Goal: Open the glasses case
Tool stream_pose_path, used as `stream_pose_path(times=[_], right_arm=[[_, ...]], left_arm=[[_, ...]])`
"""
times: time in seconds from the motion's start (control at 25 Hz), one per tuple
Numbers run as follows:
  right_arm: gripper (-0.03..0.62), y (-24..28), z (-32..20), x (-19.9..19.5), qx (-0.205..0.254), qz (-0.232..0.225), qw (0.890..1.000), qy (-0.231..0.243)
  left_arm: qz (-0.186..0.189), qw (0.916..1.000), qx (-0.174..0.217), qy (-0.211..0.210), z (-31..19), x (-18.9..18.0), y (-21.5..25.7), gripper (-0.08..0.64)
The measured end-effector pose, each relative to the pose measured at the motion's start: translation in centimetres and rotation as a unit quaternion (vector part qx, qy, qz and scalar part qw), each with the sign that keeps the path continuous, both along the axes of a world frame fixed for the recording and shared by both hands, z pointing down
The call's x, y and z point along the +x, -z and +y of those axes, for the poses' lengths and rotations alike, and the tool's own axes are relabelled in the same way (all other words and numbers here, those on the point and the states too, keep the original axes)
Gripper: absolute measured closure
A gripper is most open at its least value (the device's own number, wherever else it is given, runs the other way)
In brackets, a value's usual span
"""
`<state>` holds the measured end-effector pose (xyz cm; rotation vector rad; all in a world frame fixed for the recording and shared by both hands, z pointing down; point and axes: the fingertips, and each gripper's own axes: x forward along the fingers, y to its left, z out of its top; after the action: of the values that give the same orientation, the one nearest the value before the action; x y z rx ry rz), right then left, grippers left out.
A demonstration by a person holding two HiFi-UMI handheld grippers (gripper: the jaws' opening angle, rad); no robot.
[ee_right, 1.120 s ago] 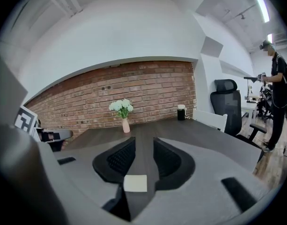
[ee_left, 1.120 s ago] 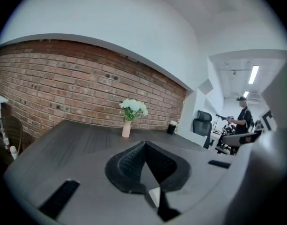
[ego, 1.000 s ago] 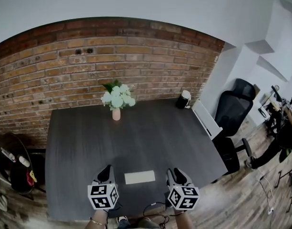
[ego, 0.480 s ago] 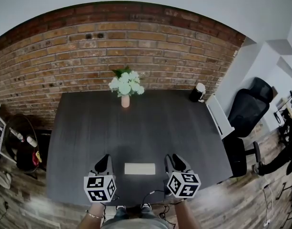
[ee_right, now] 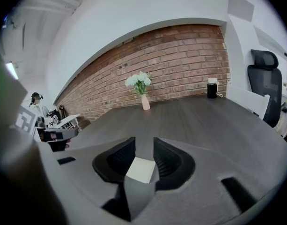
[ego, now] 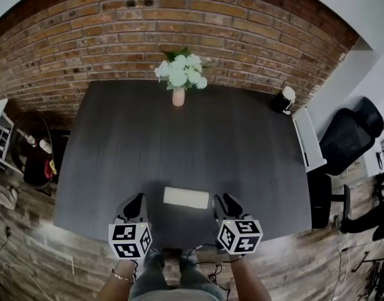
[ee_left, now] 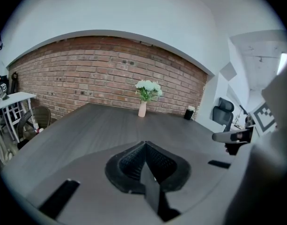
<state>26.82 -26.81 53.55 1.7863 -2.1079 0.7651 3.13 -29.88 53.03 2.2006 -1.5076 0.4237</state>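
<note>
The glasses case [ego: 185,197], a flat white oblong, lies closed on the dark table [ego: 198,137] near its front edge. My left gripper [ego: 139,198] hovers just left of the case and my right gripper [ego: 220,199] just right of it, both apart from it. In the left gripper view the left gripper [ee_left: 144,145] has its black ribbed pads meeting in a line, shut on nothing. In the right gripper view the right gripper [ee_right: 144,143] stands open; a pale patch shows low in the gap, and I cannot tell whether it is the case.
A pink vase of white flowers [ego: 178,96] stands at the table's far edge before a brick wall. A black canister [ego: 282,100] sits at the far right corner. A white board [ego: 306,144] and an office chair [ego: 351,140] flank the right side.
The head view has tipped downward, so the table is seen more from above. Both grippers have sunk toward the table and still flank the case. The case has not moved.
</note>
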Motion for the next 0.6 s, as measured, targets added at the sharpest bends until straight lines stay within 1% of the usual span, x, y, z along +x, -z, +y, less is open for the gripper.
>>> stream_pose_path(times=[0.24,0.36,0.48,0.6], right_arm=[[0.468,-4.6,0.4,-0.7,-0.04,0.012,0.998,0.048],[0.468,-6.5,0.7,-0.9,-0.055,0.028,0.995,0.076],[0.468,-7.9,1.1,-1.4,-0.064,0.051,0.991,0.109],[0.468,-8.9,1.3,-1.9,-0.067,0.081,0.983,0.15]], left_arm=[[-0.006,0.9989,-0.033,0.034,1.2,-1.0,-4.2,0.565],[-0.005,0.9977,-0.043,0.051,2.0,-1.7,-5.8,0.565],[-0.01,0.9967,-0.051,0.062,2.6,-2.4,-7.1,0.565],[-0.015,0.9961,-0.054,0.068,3.0,-2.8,-7.8,0.565]])
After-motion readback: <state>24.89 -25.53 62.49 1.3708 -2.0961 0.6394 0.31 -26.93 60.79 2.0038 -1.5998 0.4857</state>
